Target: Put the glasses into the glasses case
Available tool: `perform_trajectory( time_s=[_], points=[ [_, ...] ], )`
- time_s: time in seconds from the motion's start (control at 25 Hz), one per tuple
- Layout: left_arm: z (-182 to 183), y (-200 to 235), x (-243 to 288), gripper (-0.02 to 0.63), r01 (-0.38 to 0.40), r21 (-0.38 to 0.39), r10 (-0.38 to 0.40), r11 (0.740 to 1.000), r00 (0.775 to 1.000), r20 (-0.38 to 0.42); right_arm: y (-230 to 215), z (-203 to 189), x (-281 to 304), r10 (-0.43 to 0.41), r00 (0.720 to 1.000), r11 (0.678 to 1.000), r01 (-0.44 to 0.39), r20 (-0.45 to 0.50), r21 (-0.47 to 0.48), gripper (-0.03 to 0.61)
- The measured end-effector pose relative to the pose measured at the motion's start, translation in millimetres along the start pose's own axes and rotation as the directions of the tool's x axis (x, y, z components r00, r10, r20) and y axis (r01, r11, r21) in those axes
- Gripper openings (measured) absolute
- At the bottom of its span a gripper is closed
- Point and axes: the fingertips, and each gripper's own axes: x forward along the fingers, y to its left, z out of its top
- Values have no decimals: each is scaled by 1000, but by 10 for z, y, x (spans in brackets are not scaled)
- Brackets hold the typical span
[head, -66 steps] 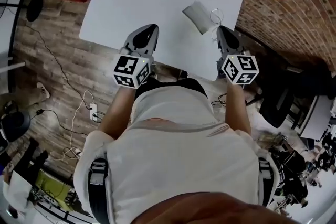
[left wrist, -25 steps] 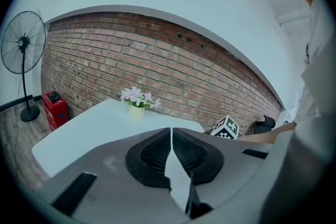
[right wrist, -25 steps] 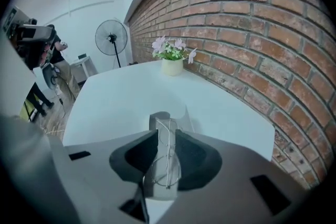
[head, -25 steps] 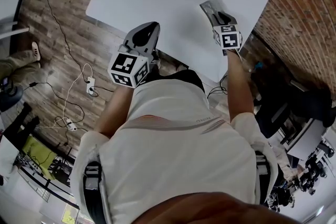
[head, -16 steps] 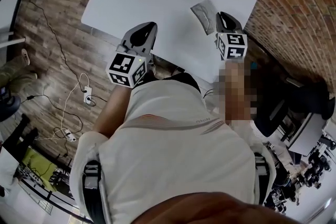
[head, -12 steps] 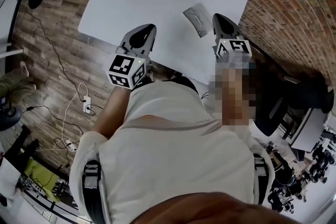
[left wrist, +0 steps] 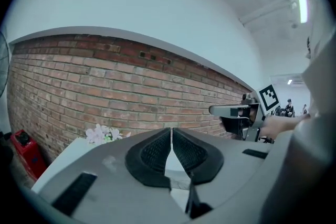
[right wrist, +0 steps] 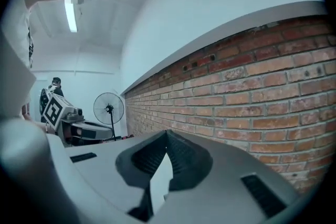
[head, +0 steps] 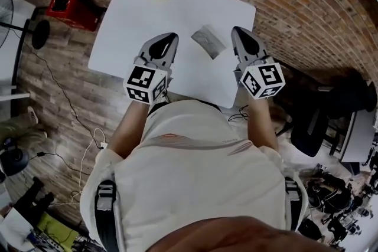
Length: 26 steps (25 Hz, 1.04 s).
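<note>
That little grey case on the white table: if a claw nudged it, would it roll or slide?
Probably slide: the case looks flat and lies low on the smooth table. It seems small, so likely light. Its stiffness is unclear from here.

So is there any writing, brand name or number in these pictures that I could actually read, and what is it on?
No readable word, brand or number in any view.
Marker cube on the left hand-held gripper: black-and-white square pattern, no letters.
Marker cube on the right hand-held gripper: same kind of pattern, no letters.
Glasses case, white table, red object on the floor: any print too small to tell.
</note>
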Motion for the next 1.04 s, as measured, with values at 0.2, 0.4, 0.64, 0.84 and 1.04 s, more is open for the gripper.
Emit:
perform_trajectory(
  time_s=[0.2,0.4,0.64,0.84,1.04],
  points=[
    [232,0,5,23,-11,25,10,1000,999,45,-64,73,-156,-50,999,999,50,-4,6,52],
    [319,45,20,23,-19,31,17,999,998,61,-105,43,-144,-60,998,998,61,-23,5,52],
    [320,84,-16,23,-36,21,34,999,998,57,-61,8,-78,-42,998,999,42,-39,2,52],
    [302,124,-66,23,-45,-1,45,999,997,56,-12,-21,-42,-21,999,1000,21,-49,2,52],
    [265,149,-137,23,-48,-20,49,999,997,52,64,-2,-60,-18,999,1000,18,-37,-15,52]
  ],
)
